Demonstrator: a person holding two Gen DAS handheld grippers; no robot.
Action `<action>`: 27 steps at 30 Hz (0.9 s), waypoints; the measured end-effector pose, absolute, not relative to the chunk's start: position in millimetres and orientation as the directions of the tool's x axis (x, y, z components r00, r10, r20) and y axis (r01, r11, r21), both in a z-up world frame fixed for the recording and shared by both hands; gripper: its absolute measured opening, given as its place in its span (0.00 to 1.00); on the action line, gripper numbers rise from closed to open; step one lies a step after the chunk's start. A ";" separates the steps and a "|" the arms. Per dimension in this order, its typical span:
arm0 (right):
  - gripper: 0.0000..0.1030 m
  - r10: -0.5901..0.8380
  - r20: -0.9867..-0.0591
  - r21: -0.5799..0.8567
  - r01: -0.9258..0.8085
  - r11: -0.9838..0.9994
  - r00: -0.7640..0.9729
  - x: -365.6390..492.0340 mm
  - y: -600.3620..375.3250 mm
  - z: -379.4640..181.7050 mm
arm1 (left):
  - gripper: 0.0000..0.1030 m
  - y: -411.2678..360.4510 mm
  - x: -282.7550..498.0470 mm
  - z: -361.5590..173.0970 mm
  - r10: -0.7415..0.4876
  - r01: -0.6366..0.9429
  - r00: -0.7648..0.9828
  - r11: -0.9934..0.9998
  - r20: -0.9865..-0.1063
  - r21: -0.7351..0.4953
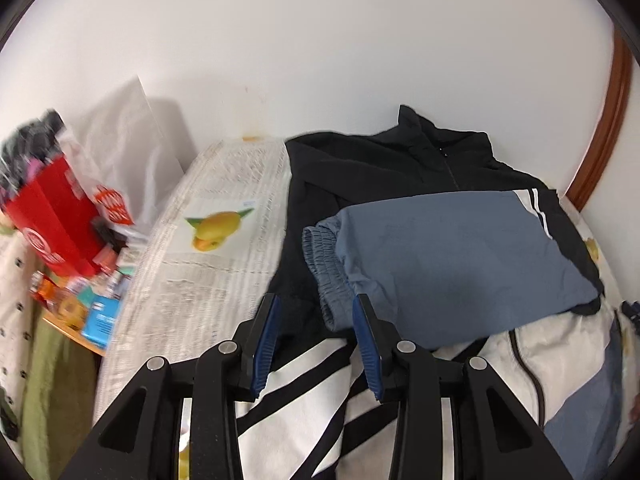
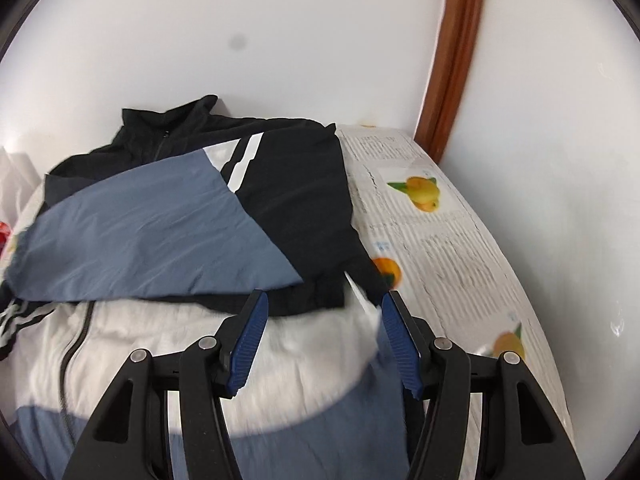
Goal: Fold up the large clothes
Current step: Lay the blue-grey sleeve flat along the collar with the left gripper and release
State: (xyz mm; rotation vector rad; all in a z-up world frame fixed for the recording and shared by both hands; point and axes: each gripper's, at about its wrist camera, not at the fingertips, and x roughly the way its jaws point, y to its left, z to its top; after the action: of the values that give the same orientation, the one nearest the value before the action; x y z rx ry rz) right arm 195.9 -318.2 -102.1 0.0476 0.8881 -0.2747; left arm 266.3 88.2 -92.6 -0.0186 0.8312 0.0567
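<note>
A black, slate-blue and white zip jacket (image 1: 400, 168) lies on the table with its collar toward the wall. A blue sleeve (image 1: 460, 252) is folded across its chest, its elastic cuff (image 1: 324, 264) at the left. My left gripper (image 1: 316, 316) is open and empty, just in front of that cuff, above the striped white part. In the right wrist view the jacket (image 2: 160, 216) fills the left and middle. My right gripper (image 2: 322, 312) is open and empty over the jacket's black and white right edge (image 2: 320, 292).
Newspaper with fruit pictures (image 1: 216, 224) (image 2: 432, 208) covers the table beside the jacket. A red box (image 1: 56, 216), a plastic bag (image 1: 128, 148) and small packets (image 1: 92, 304) crowd the far left. A white wall is behind, with a brown wooden frame (image 2: 452, 60) at the right.
</note>
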 end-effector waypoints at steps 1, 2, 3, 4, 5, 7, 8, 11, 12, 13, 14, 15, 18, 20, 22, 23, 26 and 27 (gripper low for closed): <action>0.57 -0.214 -0.772 -0.070 0.254 0.965 0.599 189.4 -319.8 -99.9 | 0.34 87.3 258.9 -89.8 0.055 -0.056 0.679 0.998 -0.732 0.024; 0.57 -0.217 -0.771 -0.076 0.252 0.965 0.598 182.4 -320.9 -98.4 | 0.34 87.4 250.6 -87.6 0.060 -0.056 0.679 0.998 -0.731 0.030; 0.57 -0.225 -0.771 -0.087 0.252 0.964 0.596 174.6 -322.0 -97.9 | 0.34 87.7 246.6 -86.3 0.058 -0.056 0.679 0.998 -0.732 0.027; 0.57 -0.232 -0.772 -0.097 0.251 0.963 0.592 166.7 -323.0 -98.5 | 0.34 88.7 240.0 -85.0 0.049 -0.053 0.677 0.998 -0.734 0.018; 0.57 -0.234 -0.776 -0.101 0.250 0.963 0.586 159.4 -324.5 -99.9 | 0.34 89.9 232.9 -83.8 0.032 -0.043 0.675 0.999 -0.737 0.004; 0.57 -0.227 -0.784 -0.092 0.254 0.963 0.578 145.3 -328.2 -103.8 | 0.34 92.2 221.3 -83.0 0.016 -0.038 0.671 0.999 -0.741 -0.013; 0.57 -0.221 -0.791 -0.084 0.257 0.963 0.571 136.8 -330.5 -106.9 | 0.34 94.3 214.0 -83.1 0.018 -0.044 0.670 0.999 -0.742 -0.015; 0.58 -0.215 -0.803 -0.073 0.267 0.961 0.556 114.4 -336.5 -116.4 | 0.36 99.4 197.4 -87.0 0.015 -0.056 0.654 0.998 -0.756 -0.028; 0.61 -0.214 -0.806 -0.068 0.272 0.960 0.552 108.6 -338.0 -120.0 | 0.37 100.8 192.6 -89.1 0.010 -0.057 0.647 0.998 -0.762 -0.035; 0.62 -0.210 -0.811 -0.062 0.277 0.959 0.547 101.8 -339.9 -124.0 | 0.44 102.8 187.0 -91.4 0.006 -0.060 0.641 0.997 -0.768 -0.042; 0.63 -0.206 -0.814 -0.056 0.279 0.959 0.544 95.9 -341.5 -128.0 | 0.49 105.1 180.8 -93.9 0.006 -0.065 0.637 0.997 -0.771 -0.046; 0.64 -0.202 -0.816 -0.049 0.283 0.958 0.541 90.7 -343.2 -131.4 | 0.50 106.5 175.4 -95.9 0.010 -0.070 0.637 0.997 -0.771 -0.045; 0.65 -0.199 -0.826 -0.037 0.301 0.953 0.527 75.1 -349.3 -141.1 | 0.55 112.5 159.7 -104.9 0.009 -0.084 0.623 0.995 -0.782 -0.055; 0.67 -0.184 -0.830 -0.013 0.310 0.951 0.527 64.9 -353.4 -146.0 | 0.61 116.8 149.5 -113.8 -0.019 -0.078 0.611 0.993 -0.791 -0.085; 0.68 -0.155 -0.836 0.019 0.311 0.950 0.527 57.0 -356.6 -151.7 | 0.62 118.7 141.1 -123.4 -0.015 -0.089 0.597 0.992 -0.802 -0.085; 0.68 -0.143 -0.840 0.032 0.311 0.950 0.523 53.9 -357.4 -156.2 | 0.62 120.3 136.8 -130.0 -0.011 -0.095 0.586 0.992 -0.810 -0.082; 0.68 -0.130 -0.856 0.036 0.308 0.951 0.501 47.8 -357.2 -169.0 | 0.62 124.8 128.1 -146.6 -0.037 -0.096 0.548 0.990 -0.835 -0.107; 0.68 -0.120 -0.857 0.042 0.300 0.953 0.501 45.8 -356.1 -171.7 | 0.62 125.2 125.9 -150.7 -0.040 -0.094 0.540 0.990 -0.841 -0.108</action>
State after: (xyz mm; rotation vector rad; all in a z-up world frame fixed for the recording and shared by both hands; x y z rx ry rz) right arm 45.8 -356.1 -171.7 0.1954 1.0166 -0.2555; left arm 125.9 125.2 -150.7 -0.1464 1.0006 0.0321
